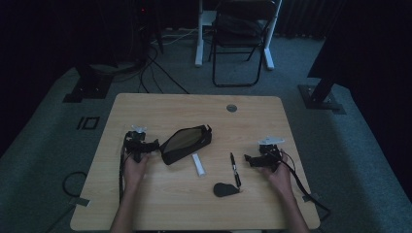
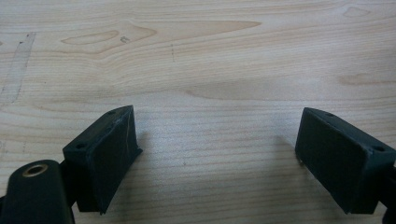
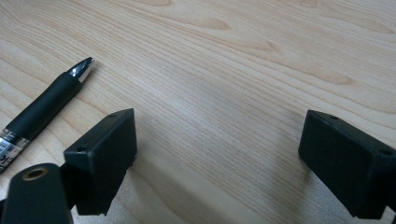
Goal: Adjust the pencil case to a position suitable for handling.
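Observation:
My left gripper [image 1: 147, 144] rests on the wooden table [image 1: 145, 104], held by a hand, just left of a black zip pouch [image 1: 186, 142] that lies open. In the left gripper view its jaws [image 2: 217, 116] stand wide open over bare wood with nothing between them. My right gripper [image 1: 253, 159] sits on the right side of the table, a little right of a black pen [image 1: 235, 169]. Its jaws [image 3: 217, 116] are also wide open and hold nothing, and the pen [image 3: 46, 105] lies just left of the left jaw, tip pointing away.
A small white stick-shaped object [image 1: 198, 165] lies between the pouch and the pen. A dark rounded object [image 1: 225, 189] sits near the front edge. A round cable hole [image 1: 231, 108] is at the table's back. A folding chair [image 1: 239, 39] stands beyond the table.

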